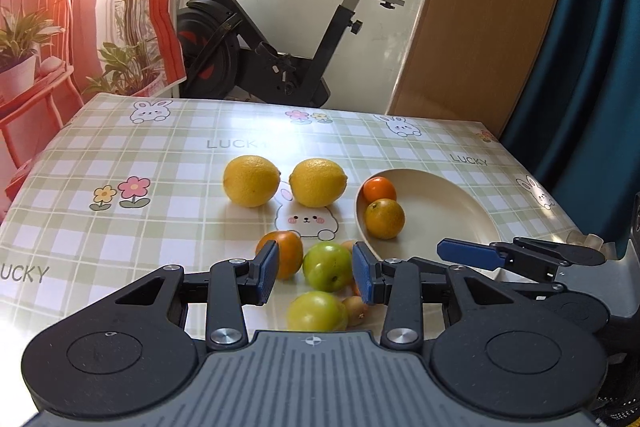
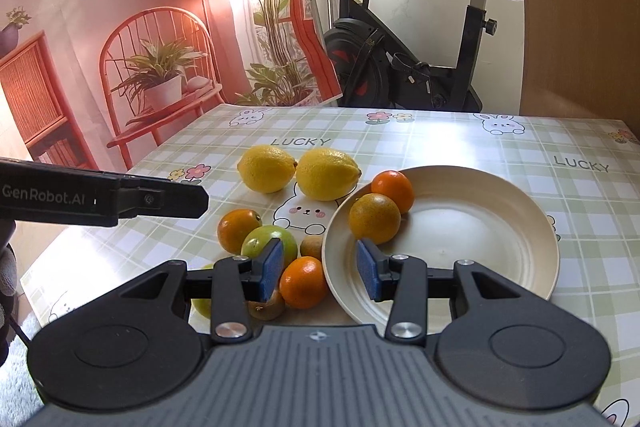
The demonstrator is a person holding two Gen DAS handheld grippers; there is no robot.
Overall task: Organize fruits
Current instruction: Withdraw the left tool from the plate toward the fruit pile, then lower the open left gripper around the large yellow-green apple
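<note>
While both grippers hover over the table [image 1: 120,155], left gripper [image 1: 316,273] and right gripper [image 2: 320,267] have jaws apart, holding nothing. Two oranges [image 2: 375,218] sit in the plate [image 2: 480,227] at its left rim. Two lemons [image 2: 267,168] lie behind; loose oranges [image 2: 239,230], green fruits [image 1: 327,265] and small brown fruits [image 2: 311,247] cluster left of the plate.

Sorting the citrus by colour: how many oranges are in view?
4. Two on the plate at its left rim: and. Two on the tablecloth: by the green fruit, and beside the plate. More may be hidden.
</note>
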